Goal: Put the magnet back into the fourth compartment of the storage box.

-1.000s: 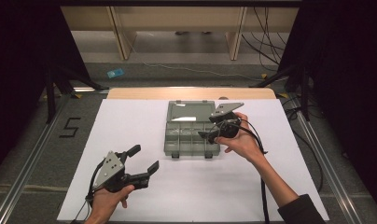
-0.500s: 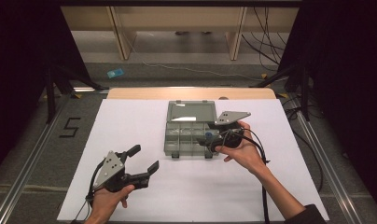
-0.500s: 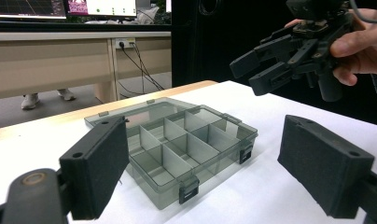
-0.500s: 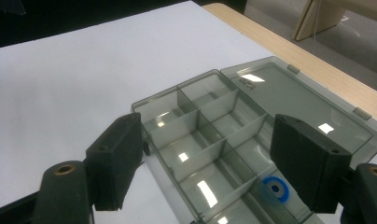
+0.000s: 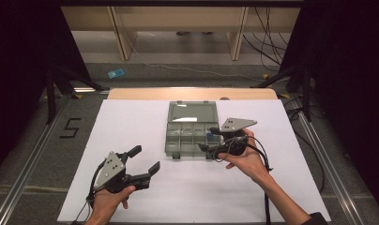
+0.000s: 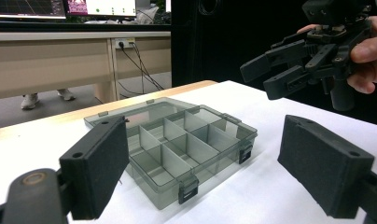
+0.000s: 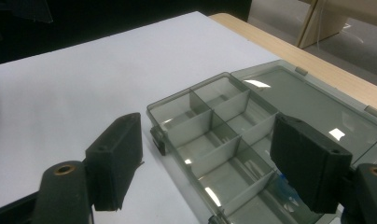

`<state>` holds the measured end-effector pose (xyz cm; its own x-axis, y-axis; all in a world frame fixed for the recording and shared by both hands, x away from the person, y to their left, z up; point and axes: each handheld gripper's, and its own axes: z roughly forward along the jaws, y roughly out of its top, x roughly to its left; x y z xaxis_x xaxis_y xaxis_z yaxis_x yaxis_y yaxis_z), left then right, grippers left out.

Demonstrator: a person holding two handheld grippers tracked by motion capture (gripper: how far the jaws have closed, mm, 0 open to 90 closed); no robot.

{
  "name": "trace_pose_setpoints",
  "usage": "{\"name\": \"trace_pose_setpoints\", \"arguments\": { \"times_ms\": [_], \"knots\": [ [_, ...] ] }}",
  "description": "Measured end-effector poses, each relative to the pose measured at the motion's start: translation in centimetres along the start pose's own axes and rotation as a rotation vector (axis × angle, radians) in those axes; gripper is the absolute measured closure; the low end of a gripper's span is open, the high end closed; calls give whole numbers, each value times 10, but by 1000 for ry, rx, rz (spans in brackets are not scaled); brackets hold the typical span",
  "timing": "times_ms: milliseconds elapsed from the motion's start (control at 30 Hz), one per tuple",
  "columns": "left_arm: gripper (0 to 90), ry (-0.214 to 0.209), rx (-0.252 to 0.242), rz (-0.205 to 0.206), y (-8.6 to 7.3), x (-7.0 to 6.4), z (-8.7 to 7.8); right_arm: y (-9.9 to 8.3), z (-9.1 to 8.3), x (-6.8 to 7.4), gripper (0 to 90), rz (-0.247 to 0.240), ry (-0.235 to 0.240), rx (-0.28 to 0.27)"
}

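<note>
Grey organizer box (image 5: 192, 129) unmoved; right tongs (image 5: 210, 140) lowered, open.

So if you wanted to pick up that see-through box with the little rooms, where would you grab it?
Probably the organizer box by its front wall, near the latches, coming from the person's side. The lid lies open flat behind, so that side is floppy; the thin upright wall fits between open jaws.

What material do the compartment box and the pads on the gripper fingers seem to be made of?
The compartment box looks like smooth, grey-tinted clear plastic: its dividers show through the walls and the lid reflects light. The pads on the left gripper fingers look like matte black foam or rubber, with a grainy surface and no shine.
</note>
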<state>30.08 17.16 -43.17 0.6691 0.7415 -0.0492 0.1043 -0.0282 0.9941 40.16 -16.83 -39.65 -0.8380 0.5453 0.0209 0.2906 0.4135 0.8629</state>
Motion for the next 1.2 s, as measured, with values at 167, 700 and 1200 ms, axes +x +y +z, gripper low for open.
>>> {"name": "trace_pose_setpoints", "arguments": {
  "times_ms": [167, 700, 1200],
  "knots": [
    [156, -1, -1, 1, 0, 0, 0, -3, -1, 1, 262, 4, 1, -9],
    [156, 0, 2, 0, 0, 0, 0, -7, -7, 4, 261, 7, -7, -41],
    [156, -2, 2, 0, 0, 0, 0, -14, -15, 4, 242, 11, -18, -61]
  ]
}}
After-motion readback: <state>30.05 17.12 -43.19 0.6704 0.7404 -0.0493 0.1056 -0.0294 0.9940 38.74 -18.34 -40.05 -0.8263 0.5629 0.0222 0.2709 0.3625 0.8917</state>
